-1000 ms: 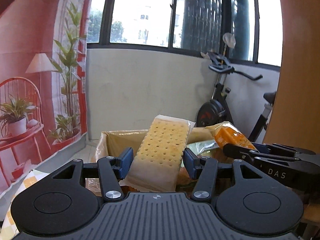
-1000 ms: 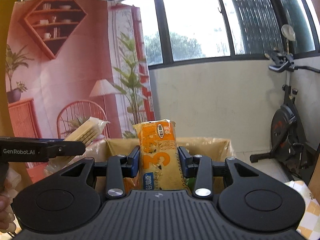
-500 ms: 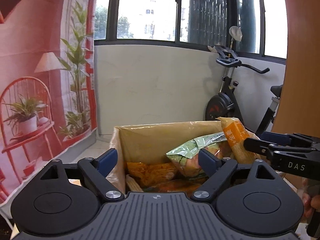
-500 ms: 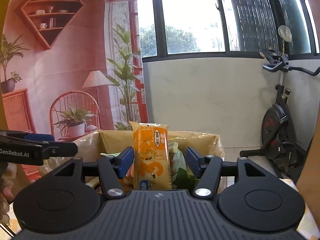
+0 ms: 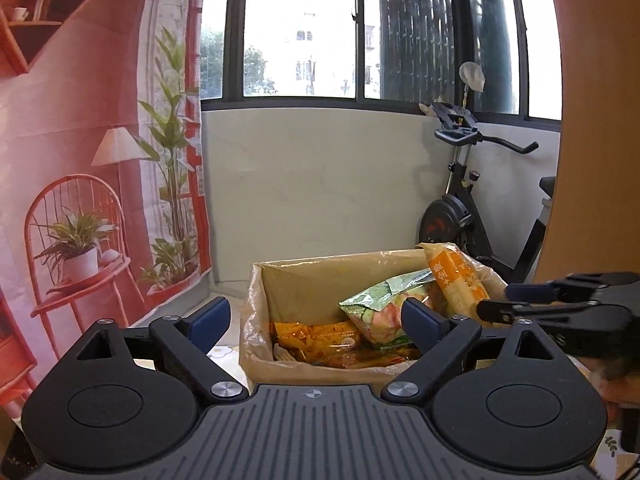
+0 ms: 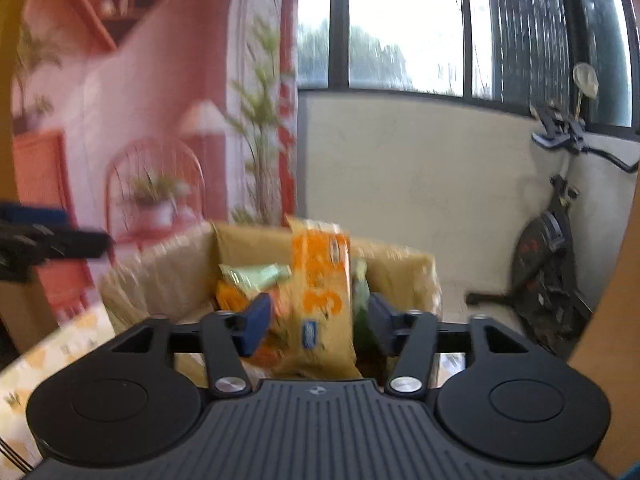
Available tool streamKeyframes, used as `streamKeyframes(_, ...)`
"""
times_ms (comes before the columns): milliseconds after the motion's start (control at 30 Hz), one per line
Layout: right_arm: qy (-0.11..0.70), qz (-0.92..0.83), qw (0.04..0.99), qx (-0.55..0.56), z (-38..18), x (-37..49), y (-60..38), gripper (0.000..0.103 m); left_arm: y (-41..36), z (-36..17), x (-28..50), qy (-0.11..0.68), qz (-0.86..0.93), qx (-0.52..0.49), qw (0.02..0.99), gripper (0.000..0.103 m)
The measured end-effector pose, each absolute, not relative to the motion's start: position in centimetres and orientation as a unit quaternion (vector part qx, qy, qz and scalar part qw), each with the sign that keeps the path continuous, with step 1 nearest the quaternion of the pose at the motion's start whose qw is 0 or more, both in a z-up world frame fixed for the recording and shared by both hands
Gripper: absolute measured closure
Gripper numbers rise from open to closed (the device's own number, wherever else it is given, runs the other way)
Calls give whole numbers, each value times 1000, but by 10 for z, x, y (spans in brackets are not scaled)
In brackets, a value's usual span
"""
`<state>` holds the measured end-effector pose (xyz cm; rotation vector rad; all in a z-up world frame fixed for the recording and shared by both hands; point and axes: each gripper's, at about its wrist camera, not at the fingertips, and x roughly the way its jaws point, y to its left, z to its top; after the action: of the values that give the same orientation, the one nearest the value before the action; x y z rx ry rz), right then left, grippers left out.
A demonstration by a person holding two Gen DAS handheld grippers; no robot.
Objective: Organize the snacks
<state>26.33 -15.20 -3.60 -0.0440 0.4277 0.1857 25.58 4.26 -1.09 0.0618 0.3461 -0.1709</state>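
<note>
Cardboard box (image 5: pixel 320 280) holds snacks — left gripper (image 5: pixel 316 318) and right gripper (image 6: pixel 318 320) both gape, empty.

This looks like a home, on an enclosed balcony or sunroom. Along the far side a band of dark-framed windows (image 5: pixel 304 32) sits above a plain pale half-wall (image 5: pixel 320 184), with trees and buildings outside. At the right an exercise bike (image 5: pixel 468 200) stands against that wall. At the left hangs a printed backdrop cloth (image 5: pixel 80 128) picturing a red chair, potted plants, a lamp and shelves. Near, a cardboard box (image 5: pixel 304 276) of snack packets stands on a table with a patterned cloth (image 6: pixel 52 352).
</note>
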Motion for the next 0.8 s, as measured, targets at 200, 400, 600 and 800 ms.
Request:
streamKeyframes(200, 257, 100, 957, 85, -48, 296, -162, 98, 53, -13, 253, 179, -71, 21, 981, 9)
streamKeyframes(400, 272, 105, 953, 87, -44, 321, -144, 98, 64, -9, 250, 177, -58, 20, 982, 9)
streamKeyframes(600, 265, 101, 957, 64, -31, 304, -139, 93, 62, -1, 248, 175, -42, 19, 984, 9)
streamKeyframes(800, 251, 87, 963, 44, -8, 274, -142, 62, 50, 12, 226, 154, -25, 37, 987, 8)
